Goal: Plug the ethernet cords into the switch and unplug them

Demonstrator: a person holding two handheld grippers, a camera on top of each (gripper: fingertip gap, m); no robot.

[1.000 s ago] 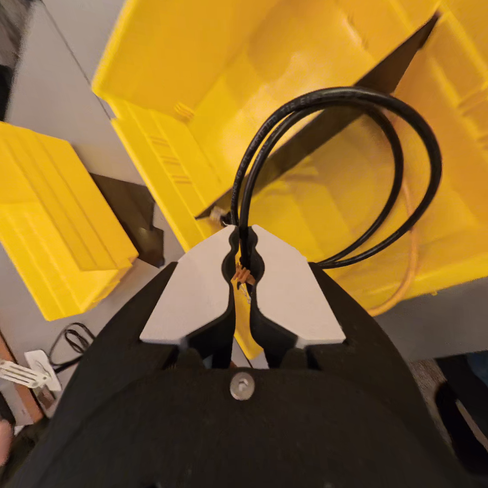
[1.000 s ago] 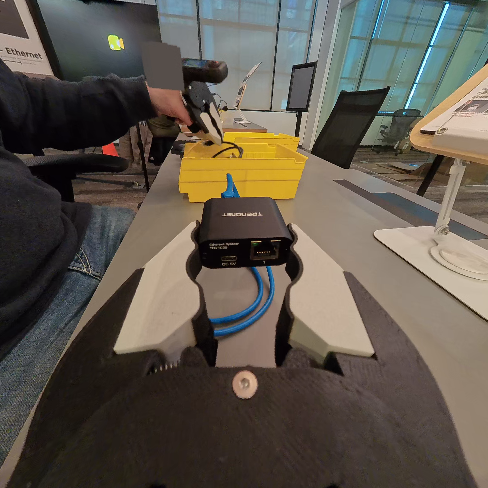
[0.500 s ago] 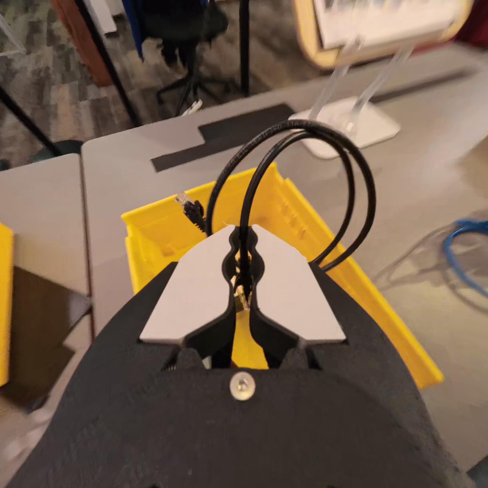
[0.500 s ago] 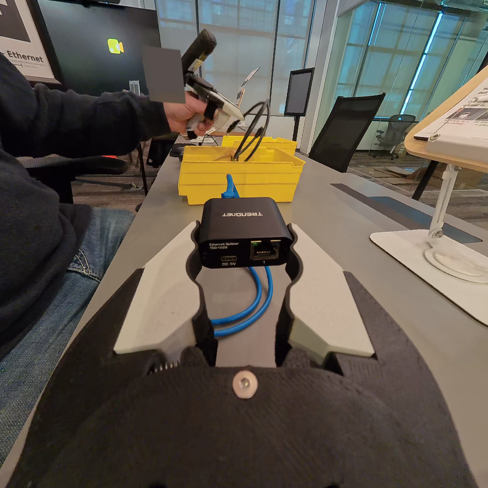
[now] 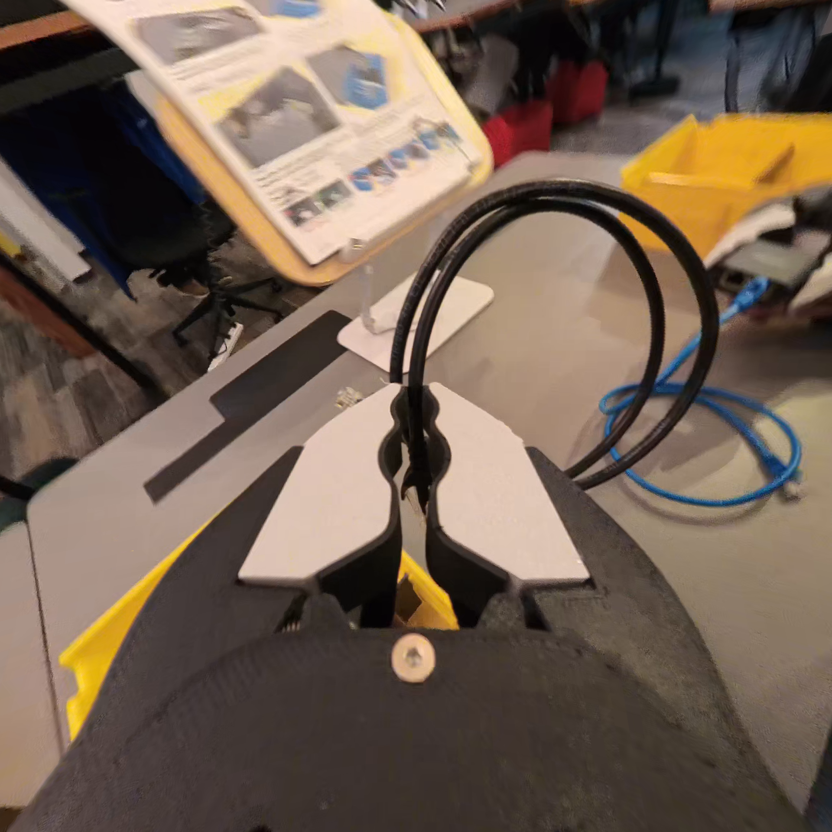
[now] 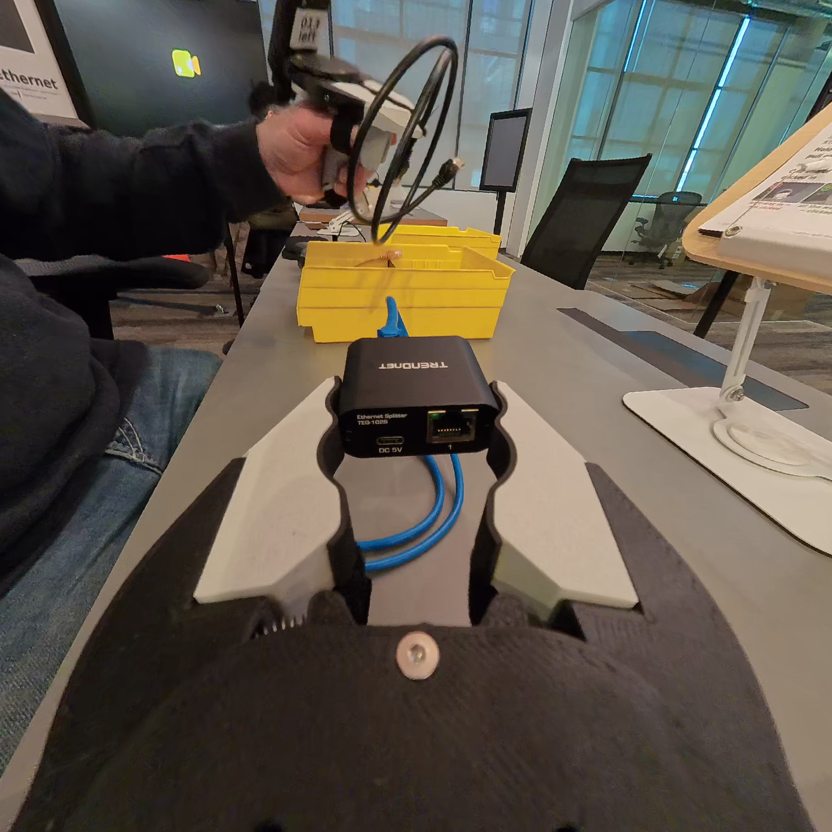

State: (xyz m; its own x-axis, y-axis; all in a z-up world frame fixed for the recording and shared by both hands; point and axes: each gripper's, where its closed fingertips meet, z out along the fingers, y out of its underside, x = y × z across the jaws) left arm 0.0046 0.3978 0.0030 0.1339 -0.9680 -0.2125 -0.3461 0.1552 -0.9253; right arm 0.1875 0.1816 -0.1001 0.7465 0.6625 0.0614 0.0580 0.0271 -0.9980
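Observation:
My right gripper (image 6: 414, 387) is shut on a black switch (image 6: 414, 373) that rests on the grey table (image 6: 562, 360). The port on its near face is empty. A blue ethernet cord (image 6: 391, 547) is plugged into its far side and loops underneath it. My left gripper (image 5: 412, 391) is shut on a looped black ethernet cord (image 5: 558, 185), near one plug. In the right wrist view a hand holds the left gripper (image 6: 387, 130) high above the yellow bin (image 6: 405, 292). The black cord (image 6: 432, 41) hangs in a loop there and its free plug (image 6: 448, 170) dangles.
A white sign stand base (image 6: 720, 450) sits on the right of the table, also in the left wrist view (image 5: 427, 315). The blue cord (image 5: 720, 405) lies coiled on the table. A person's sleeve and knee are at the left table edge (image 6: 112, 450). Spacing between my two grippers at the tips: around 30 centimetres.
My left gripper has lifted the black cord out of the yellow bin and swung it up and toward the switch. My right gripper and the switch have not moved.

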